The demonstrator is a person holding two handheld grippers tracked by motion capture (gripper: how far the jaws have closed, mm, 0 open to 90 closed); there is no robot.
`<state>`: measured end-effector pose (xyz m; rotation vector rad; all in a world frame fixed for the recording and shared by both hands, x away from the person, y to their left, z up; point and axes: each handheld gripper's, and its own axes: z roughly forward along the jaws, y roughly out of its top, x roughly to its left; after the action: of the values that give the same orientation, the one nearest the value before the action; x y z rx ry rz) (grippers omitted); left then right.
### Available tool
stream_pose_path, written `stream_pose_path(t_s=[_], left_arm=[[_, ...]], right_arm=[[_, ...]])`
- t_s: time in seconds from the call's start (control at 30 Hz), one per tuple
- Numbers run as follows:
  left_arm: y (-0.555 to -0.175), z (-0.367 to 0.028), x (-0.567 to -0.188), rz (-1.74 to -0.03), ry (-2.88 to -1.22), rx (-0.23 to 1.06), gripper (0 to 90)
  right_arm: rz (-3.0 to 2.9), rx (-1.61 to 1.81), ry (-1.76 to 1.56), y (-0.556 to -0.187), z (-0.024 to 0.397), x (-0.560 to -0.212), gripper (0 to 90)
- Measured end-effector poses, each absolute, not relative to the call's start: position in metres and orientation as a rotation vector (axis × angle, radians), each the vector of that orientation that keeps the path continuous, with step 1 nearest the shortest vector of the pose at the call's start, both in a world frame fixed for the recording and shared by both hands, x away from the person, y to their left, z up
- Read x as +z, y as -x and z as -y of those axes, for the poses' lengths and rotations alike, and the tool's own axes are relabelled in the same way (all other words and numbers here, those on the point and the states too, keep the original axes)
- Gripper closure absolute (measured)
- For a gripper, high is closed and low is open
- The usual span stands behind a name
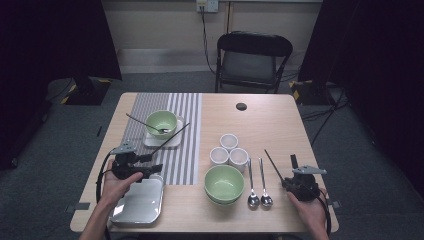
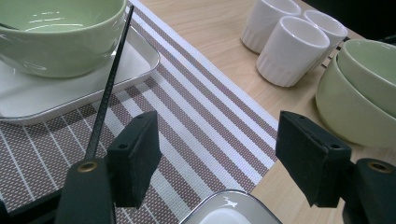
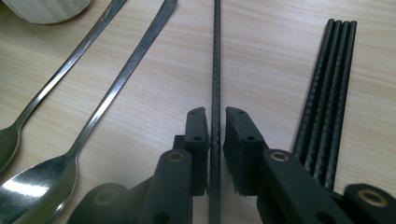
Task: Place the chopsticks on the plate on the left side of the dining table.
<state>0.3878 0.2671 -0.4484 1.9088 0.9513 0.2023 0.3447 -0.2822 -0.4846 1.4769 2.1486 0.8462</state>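
right gripper [image 3: 215, 123]: at the near right of the table [image 1: 280, 125]; jaws nearly closed around a single black chopstick [image 3: 216, 56], whether it is pinched cannot be told.
chopstick: lying on the wood, pointing far, between two spoons [image 3: 93, 79] on its left and a bundle of chopsticks [image 3: 327, 88] on its right.
left gripper [image 2: 215, 154]: jaws spread wide, nothing gripped; held over the striped mat [image 2: 196, 116].
second chopstick [image 2: 109, 84]: seen beside the left jaw, leaning toward the green bowl [image 2: 56, 32] on its tray [image 2: 135, 60].

Slim black chopstick [image 3: 216, 70] — straight, textured — over the wooden table [image 3: 261, 60].
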Motion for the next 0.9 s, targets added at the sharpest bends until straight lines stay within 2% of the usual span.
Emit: stream_pose_path(t_s=[0.1, 0.23, 0.63, 0.73, 0.9], left_arm=[[-0.387, -0.266, -0.448, -0.951, -1.915, 0.205, 30.6], [-0.388, -0.266, -0.449, -0.949, -1.916, 0.202, 30.7], [-0.389, -0.267, -0.449, -0.957, -1.921, 0.212, 31.0], [-0.389, -0.266, -0.45, -0.959, -1.919, 0.204, 31.0], [-0.389, -0.263, -0.45, -0.95, -1.929, 0.201, 31.1]], right_arm=[[-2.147, 0.842, -1.473, -0.345, 0.281, -0.485, 85.7], [-2.122, 0.869, -1.507, -0.348, 0.28, -0.486, 86.4], [-2.12, 0.872, -1.494, -0.363, 0.27, -0.486, 86.1], [-2.117, 0.89, -1.504, -0.367, 0.27, -0.487, 80.5], [-2.117, 0.869, -1.485, -0.377, 0.266, -0.487, 81.0]])
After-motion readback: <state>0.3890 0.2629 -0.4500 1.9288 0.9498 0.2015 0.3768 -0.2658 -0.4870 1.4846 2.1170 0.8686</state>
